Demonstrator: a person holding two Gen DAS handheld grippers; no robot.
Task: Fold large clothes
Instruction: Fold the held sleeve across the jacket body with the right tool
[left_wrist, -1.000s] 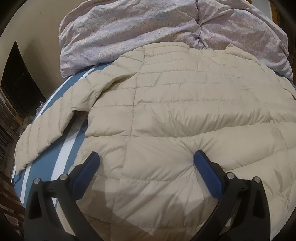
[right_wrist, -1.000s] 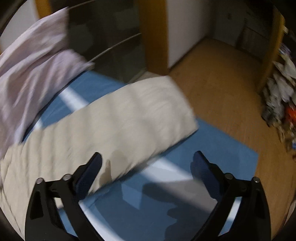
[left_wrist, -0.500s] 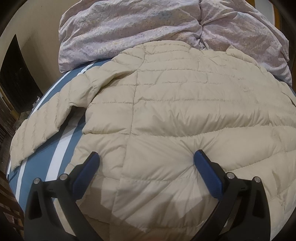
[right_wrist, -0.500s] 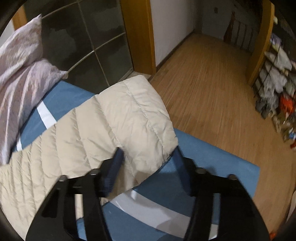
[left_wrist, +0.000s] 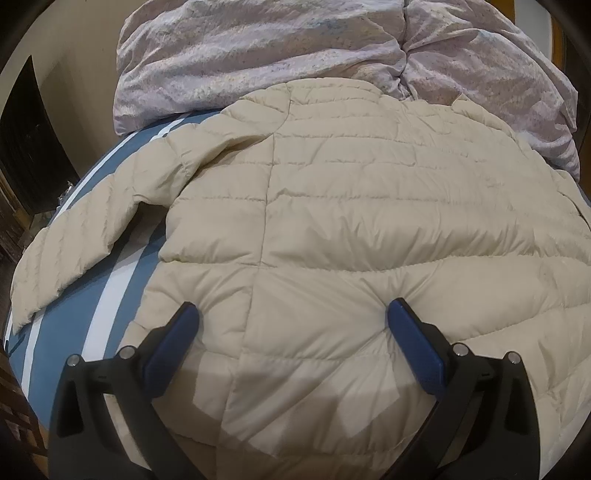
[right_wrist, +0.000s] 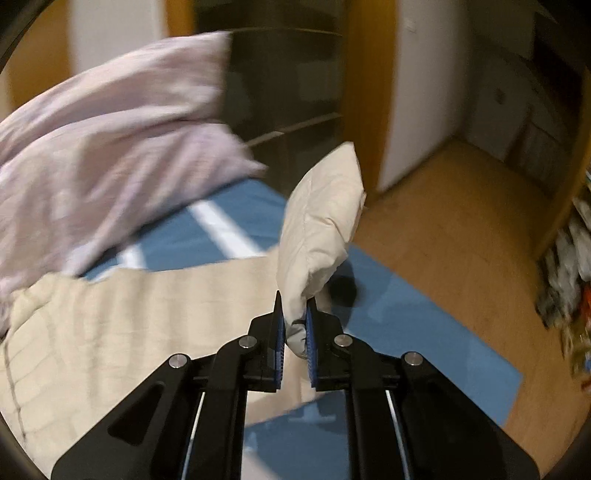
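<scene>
- Step in hand: the sleeve fold, judging by the grip. The right gripper (right_wrist: 294, 325) is clamping the cuff end of the right sleeve (right_wrist: 321, 221) and holding it raised off the bed, so the sleeve is standing upright above the jaws.
- The left gripper (left_wrist: 291, 325) is hovering with its jaws spread wide over the lower back panel of the cream down jacket (left_wrist: 351, 206) — it is holding nothing.
- The jacket is lying back-up across the blue striped bedsheet (left_wrist: 110, 291), collar toward the lilac duvet (left_wrist: 258, 55) at the head of the bed. The left sleeve (left_wrist: 74, 243) is stretching out toward the left edge of the bed.
- Next move, as a judgement: carry the raised sleeve inward and lay it flat across the back panel; the left gripper may need to pin the body so the slippery shell is not sliding.
- Edges and room: the right bed edge is near the raised sleeve, with bare wooden floor (right_wrist: 443, 229) beyond. The duvet is touching the collar, limiting room at the head.
</scene>
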